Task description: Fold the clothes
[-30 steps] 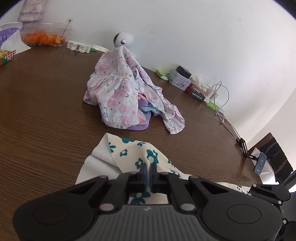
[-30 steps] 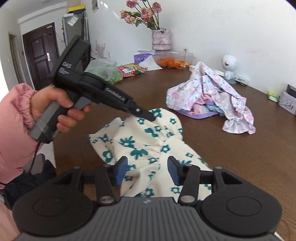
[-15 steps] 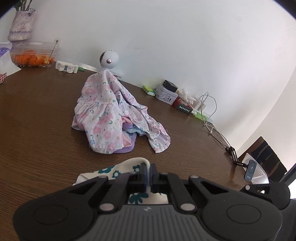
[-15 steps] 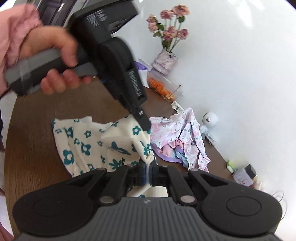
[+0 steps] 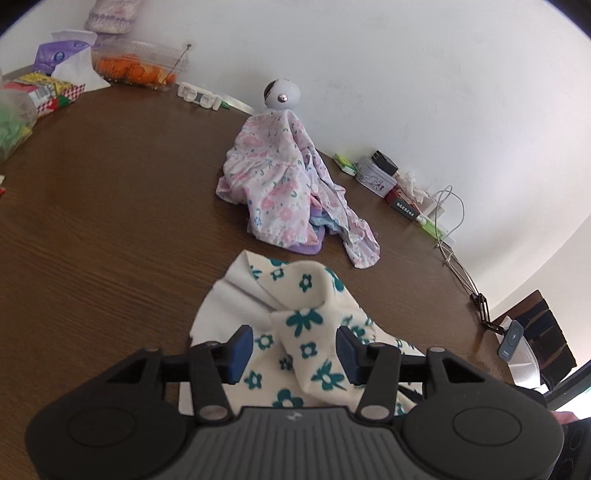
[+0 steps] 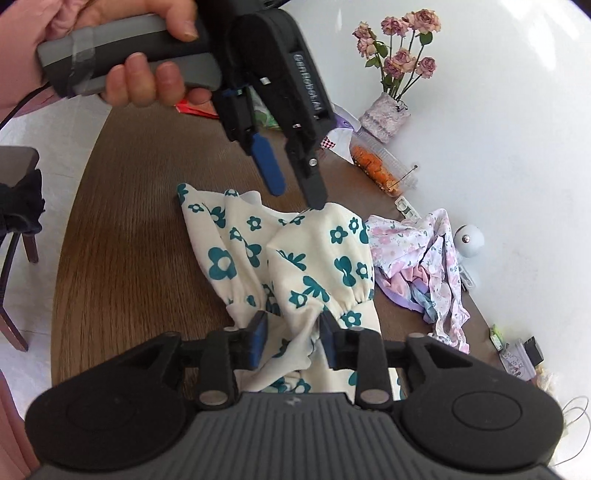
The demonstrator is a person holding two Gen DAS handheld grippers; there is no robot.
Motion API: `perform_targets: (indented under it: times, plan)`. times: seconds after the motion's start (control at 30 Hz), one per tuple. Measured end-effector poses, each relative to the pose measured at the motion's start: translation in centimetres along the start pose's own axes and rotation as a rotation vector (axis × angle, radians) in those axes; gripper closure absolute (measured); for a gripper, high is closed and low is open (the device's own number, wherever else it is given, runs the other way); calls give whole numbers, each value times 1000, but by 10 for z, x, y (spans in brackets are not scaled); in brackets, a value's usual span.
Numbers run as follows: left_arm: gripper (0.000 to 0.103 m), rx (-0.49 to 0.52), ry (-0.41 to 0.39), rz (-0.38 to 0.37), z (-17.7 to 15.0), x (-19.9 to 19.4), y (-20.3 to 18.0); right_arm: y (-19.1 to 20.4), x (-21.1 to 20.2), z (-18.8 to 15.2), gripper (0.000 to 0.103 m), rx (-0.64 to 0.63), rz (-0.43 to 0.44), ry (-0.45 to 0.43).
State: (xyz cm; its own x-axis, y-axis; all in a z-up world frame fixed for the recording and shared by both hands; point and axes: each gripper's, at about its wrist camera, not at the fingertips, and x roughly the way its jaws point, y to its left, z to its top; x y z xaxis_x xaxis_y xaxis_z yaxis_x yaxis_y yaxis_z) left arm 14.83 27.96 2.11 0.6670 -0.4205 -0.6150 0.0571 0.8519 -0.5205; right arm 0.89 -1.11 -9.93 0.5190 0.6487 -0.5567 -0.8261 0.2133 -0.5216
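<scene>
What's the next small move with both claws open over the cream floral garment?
Probably close the right claw on the gathered fabric between its fingers: the cream floral garment is still bunched on the table, and the left claw is open too, holding nothing. Then re-grip with the left to spread it.

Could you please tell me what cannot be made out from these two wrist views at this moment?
- The near end of the cream floral garment: hidden under the right gripper body in the right wrist view.
- Which garments lie under the pink floral one in the pile: covered by it, both views.
- Label text on the small boxes by the wall: too small, left wrist view.
- The vase: cut off by the top edge, left wrist view.
</scene>
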Motion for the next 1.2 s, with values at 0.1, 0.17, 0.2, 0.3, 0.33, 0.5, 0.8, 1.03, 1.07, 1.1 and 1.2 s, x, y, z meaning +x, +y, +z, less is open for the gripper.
perform_targets:
  times: [0.1,0.17,0.2,0.3,0.33,0.5,0.8,1.03,1.07,1.1,1.2]
  plan:
    - [54,-40,43,-36,-14,3,-6,-6,-7,-3,70,47,6,-5]
    - [54,-76,67,-68,-22,11,-10,-8,-11,-6,69,63,-2,0]
    - [54,-100,76,-76,-24,14,-12,-9,-12,-8,69,69,-5,4]
    - [55,-184,92,-101,-28,25,-13,-7,-15,-10,69,81,3,14]
    - [56,-207,95,-99,-29,28,-13,-6,-15,-10,68,84,7,13]
    - [60,-294,95,-78,-30,41,-10,-1,-12,-11,68,97,23,21]
    - [100,-271,-20,-89,-24,40,-15,7,-10,-10,68,107,-23,43]
    - [101,-143,-99,-125,-14,27,-38,7,-10,-7,85,91,-84,76]
    - [101,-125,-108,-131,-12,25,-41,5,-7,-6,88,87,-98,89]
    - [101,-108,-117,-137,-10,23,-44,3,-4,-4,92,83,-117,102]
    - [101,-69,-140,-174,-7,17,-50,6,3,0,97,55,-225,126]
